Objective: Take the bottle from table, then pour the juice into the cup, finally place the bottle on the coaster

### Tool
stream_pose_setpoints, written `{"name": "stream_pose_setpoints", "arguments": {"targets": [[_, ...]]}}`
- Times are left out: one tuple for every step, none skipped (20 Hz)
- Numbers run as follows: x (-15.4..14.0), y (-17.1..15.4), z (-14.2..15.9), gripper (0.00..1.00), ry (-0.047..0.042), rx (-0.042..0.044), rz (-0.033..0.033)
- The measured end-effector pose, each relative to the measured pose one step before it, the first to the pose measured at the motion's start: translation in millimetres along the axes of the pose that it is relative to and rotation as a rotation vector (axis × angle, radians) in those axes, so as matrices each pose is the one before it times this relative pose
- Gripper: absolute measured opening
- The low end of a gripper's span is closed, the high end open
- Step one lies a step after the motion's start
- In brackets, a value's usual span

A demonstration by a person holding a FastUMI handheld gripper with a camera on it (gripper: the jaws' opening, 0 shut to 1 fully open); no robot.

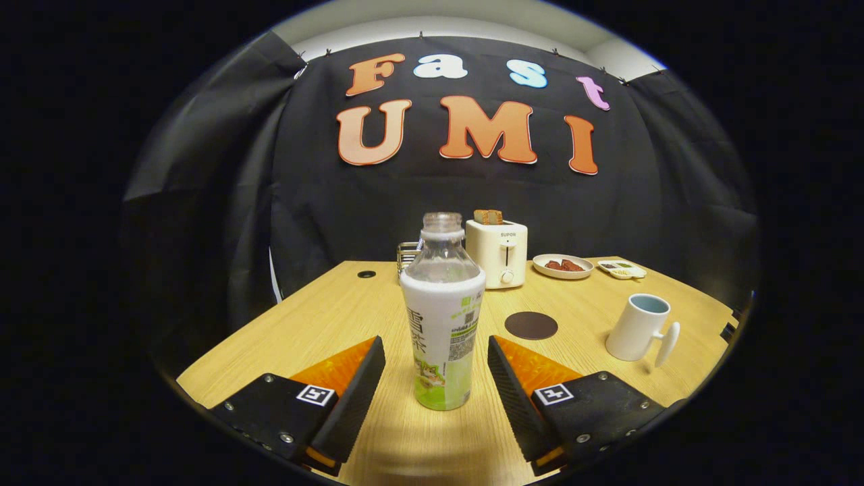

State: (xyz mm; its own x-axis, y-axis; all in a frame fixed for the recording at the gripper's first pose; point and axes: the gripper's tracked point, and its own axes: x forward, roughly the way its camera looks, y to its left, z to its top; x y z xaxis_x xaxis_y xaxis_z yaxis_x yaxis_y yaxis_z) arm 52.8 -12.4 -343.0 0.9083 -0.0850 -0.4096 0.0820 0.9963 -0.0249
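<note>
Between the two fingers, upright on the counter (pixel 324 317): bottle (pixel 443 317), cap off, neck open, clear on top and wrapped in a label below. Standing in the gap with free space on each side, so not yet gripped. Tongs (pixel 436 378) held apart, wide, one finger on either side of the bottle, neither touching it; probably placed like this so that closing catches the body low, under the shoulder, where the label gives a straight wall. Kept level with the counter, likely to avoid tipping an open bottle.

Beyond the right finger, flat and dark: coaster (pixel 531 325), near the bottle, bare and ready for the last step. Further right, well apart from the bottle: cup (pixel 638 329), mouth up, handle turned toward the front right, easy to reach for pouring. At the back: toaster (pixel 498 253) with bread in its slot, then a plate (pixel 562 266) with some food, and a small dish (pixel 622 270) beside it.
</note>
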Motion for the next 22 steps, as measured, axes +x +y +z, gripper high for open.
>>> {"name": "stream_pose_setpoints", "arguments": {"targets": [[7.13,3.43,-9.89,0.92,0.02462,-0.01132,0.00799],[5.34,0.78,-6.31,0.92,0.01630,-0.00735,0.00455],[3.54,-2.07,-4.02,0.92,0.01186,-0.00666,-0.00438],[3.66,-1.15,-3.06,0.92,0.00936,-0.00199,-0.00329],[4.00,0.67,-0.82,0.92,-0.00180,0.00385,0.00261],[0.86,0.47,0.74,0.92,-0.00315,0.00195,0.00645],[3.70,-0.30,1.55,0.91,-0.00773,-0.00271,0.00165],[2.22,-1.01,3.28,0.86,-0.01278,-0.00609,0.00089],[1.62,-1.50,3.14,0.82,-0.01077,-0.00902,-0.00905],[3.21,-2.43,2.45,0.75,-0.00910,-0.01012,-0.00629],[0.56,1.69,-0.23,0.71,-0.00154,-0.00255,0.00505],[1.53,1.14,-0.27,0.66,-0.00648,0.00406,0.00839],[1.56,0.10,0.55,0.65,-0.00630,0.00398,0.00398],[-0.04,-0.50,-0.36,0.61,-0.00378,0.00957,0.00582],[-0.03,-0.01,0.57,0.60,-0.00406,0.01180,0.00829],[-0.57,-0.22,0.38,0.58,0.00031,0.01056,0.00661],[-0.72,-0.45,0.18,0.57,0.00316,0.00785,0.00527],[-1.08,-0.38,0.64,0.56,0.00079,0.00803,0.00644],[-0.84,0.94,1.98,0.56,0.00576,0.01290,0.01287],[-0.26,1.69,3.39,0.56,0.00415,0.01836,0.01832],[-1.04,1.15,3.37,0.56,0.00724,0.02088,0.01809],[-1.52,0.89,2.98,0.56,0.00725,0.02728,0.01849]]}}
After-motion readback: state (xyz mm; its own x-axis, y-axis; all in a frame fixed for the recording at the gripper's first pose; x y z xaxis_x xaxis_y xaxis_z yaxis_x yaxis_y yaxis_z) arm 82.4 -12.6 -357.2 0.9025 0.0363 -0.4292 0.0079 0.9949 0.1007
